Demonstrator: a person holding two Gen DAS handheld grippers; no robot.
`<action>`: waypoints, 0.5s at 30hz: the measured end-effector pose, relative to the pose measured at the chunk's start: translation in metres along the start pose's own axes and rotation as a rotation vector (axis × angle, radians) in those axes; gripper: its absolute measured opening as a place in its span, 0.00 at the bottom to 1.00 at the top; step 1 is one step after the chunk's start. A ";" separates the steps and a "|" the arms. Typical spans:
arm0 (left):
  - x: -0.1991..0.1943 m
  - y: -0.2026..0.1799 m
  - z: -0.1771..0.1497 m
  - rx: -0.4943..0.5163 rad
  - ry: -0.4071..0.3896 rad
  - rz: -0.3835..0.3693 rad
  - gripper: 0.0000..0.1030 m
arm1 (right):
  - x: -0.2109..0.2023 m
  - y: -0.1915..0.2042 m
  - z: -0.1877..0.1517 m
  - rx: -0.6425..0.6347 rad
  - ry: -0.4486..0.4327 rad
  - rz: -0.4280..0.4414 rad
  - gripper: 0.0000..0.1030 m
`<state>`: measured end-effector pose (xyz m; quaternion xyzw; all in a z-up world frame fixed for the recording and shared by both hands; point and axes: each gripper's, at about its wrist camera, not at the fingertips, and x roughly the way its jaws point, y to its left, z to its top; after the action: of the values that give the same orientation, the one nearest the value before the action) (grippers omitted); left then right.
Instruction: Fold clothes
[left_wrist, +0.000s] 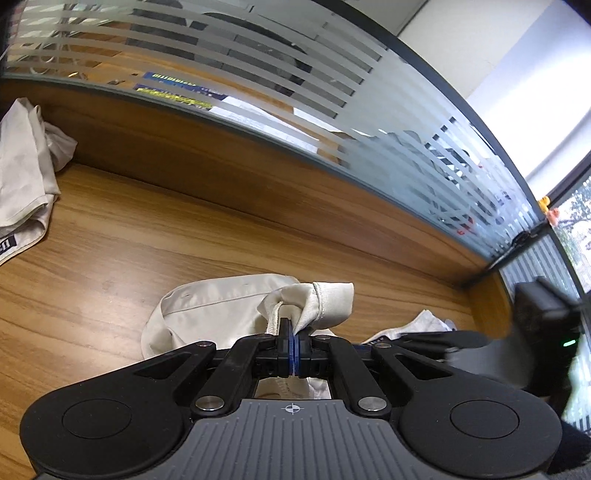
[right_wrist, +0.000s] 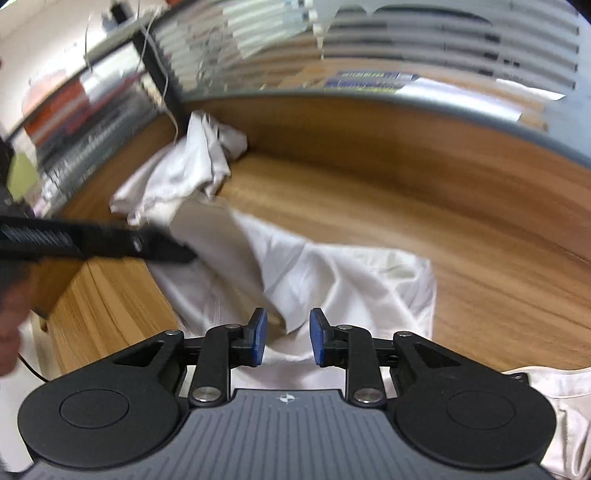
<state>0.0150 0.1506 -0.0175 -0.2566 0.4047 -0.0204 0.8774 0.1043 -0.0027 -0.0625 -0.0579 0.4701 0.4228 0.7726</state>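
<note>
A cream garment (left_wrist: 221, 314) lies crumpled on the wooden desk (left_wrist: 129, 251). My left gripper (left_wrist: 293, 332) is shut on a bunched hem of it and holds the fold up. In the right wrist view the same white garment (right_wrist: 351, 280) spreads on the desk, and the left gripper (right_wrist: 184, 254) comes in from the left, pinching a raised flap. My right gripper (right_wrist: 287, 334) is open just above the cloth, a fold tip between its blue pads (right_wrist: 260, 332), which do not close on it.
A second crumpled pale garment (left_wrist: 26, 177) lies at the far left against the wooden back panel (left_wrist: 221, 166); it shows in the right wrist view (right_wrist: 192, 162) too. A striped frosted glass partition (left_wrist: 295, 92) rises behind the desk. The desk's left edge (right_wrist: 92, 295) drops off.
</note>
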 end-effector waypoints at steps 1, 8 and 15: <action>-0.001 -0.002 0.000 0.004 -0.001 -0.001 0.03 | 0.007 0.001 -0.002 0.000 0.006 -0.007 0.28; -0.003 -0.006 -0.001 0.027 -0.001 0.003 0.03 | 0.032 0.002 -0.004 -0.032 0.023 -0.045 0.01; 0.000 -0.004 -0.003 0.045 0.011 0.005 0.03 | -0.007 -0.008 0.003 -0.052 -0.003 -0.018 0.01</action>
<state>0.0136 0.1454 -0.0172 -0.2358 0.4098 -0.0286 0.8807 0.1104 -0.0103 -0.0583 -0.0818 0.4574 0.4280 0.7752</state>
